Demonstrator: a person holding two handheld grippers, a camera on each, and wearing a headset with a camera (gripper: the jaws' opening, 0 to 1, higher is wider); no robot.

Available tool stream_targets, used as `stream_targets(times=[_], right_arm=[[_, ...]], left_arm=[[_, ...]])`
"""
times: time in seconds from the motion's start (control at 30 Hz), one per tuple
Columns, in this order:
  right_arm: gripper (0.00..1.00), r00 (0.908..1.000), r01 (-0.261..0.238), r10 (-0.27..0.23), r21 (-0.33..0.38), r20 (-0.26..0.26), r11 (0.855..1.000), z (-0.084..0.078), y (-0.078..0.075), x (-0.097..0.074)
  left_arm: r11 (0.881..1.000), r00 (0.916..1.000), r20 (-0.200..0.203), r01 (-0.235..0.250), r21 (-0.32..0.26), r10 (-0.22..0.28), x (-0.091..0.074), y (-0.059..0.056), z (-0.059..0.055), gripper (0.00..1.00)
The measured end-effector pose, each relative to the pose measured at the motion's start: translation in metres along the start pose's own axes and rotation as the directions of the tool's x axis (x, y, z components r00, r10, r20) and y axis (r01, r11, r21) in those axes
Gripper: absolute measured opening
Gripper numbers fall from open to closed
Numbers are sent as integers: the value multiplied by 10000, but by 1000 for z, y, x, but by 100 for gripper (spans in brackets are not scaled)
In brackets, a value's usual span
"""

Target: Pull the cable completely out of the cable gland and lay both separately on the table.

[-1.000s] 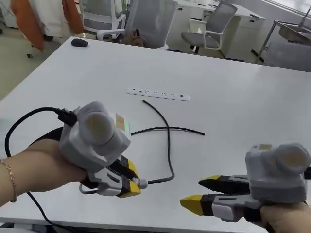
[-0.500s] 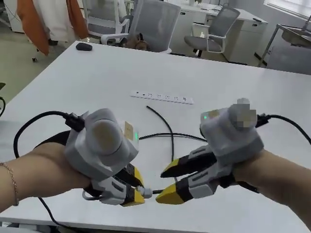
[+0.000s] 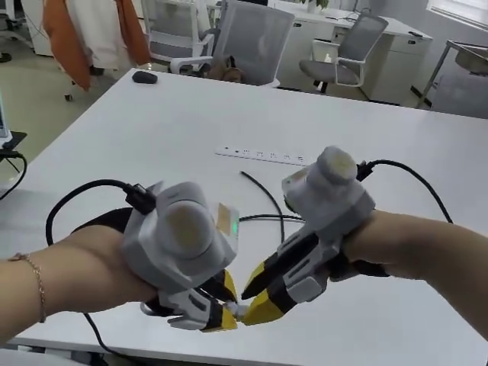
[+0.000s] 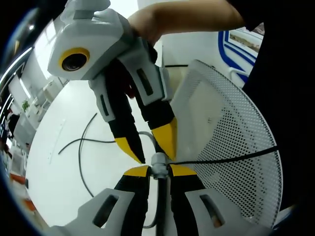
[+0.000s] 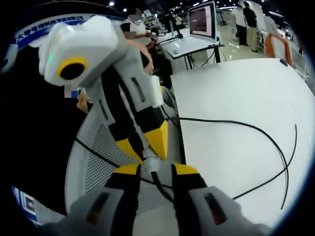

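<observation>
Nearest the person, the left hand-held gripper (image 3: 223,311) sits low over the front edge of the table (image 3: 152,137). Its jaws are closed right down on the gland (image 3: 239,309), a small pale grey piece pinched between the yellow tips. You get the best look in the left gripper view, where the gland (image 4: 158,164) sits dead centre between the tips.

The right hand-held gripper (image 3: 255,299) is nose to nose with it, tips just beside the gland. Its jaws are partly apart. In the right gripper view the cable (image 5: 158,184) runs through the gap between them, and they don't look clamped on it.

So the cable is in the gland at that end. From there the black cable (image 3: 278,221) runs away across the table in a loose loop that crosses over itself mid-table.

Past that there's a white power strip (image 3: 263,155) lying flat. A dark mouse (image 3: 144,77) sits by the far left edge, and there are office chairs (image 3: 252,42) behind the table.
</observation>
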State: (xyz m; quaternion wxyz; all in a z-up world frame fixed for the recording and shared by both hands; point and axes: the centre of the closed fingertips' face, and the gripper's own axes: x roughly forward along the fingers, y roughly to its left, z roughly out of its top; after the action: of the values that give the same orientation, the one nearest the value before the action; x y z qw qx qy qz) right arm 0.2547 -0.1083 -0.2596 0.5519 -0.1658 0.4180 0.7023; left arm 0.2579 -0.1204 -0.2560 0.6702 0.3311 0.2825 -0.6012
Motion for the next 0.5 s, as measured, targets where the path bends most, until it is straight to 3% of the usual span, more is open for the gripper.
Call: stream_targets(times=[0.23,0.37,0.5], right_arm=[[16,9986,-473,471,-116,-228,9988,-2,7,4],[14,9984,-562,562,6,-115,9984,1,6,3],[12,9985,-403,402,-17,-372,9992,-2,4,5]], left_arm=[[9998,10000,-35,87,172,-86,0,-1,1,16],[9996,9999,-80,151,244,-149,2,-2,0,16],[9994,9997,-140,193,298,-189,3,-2,-1,16]])
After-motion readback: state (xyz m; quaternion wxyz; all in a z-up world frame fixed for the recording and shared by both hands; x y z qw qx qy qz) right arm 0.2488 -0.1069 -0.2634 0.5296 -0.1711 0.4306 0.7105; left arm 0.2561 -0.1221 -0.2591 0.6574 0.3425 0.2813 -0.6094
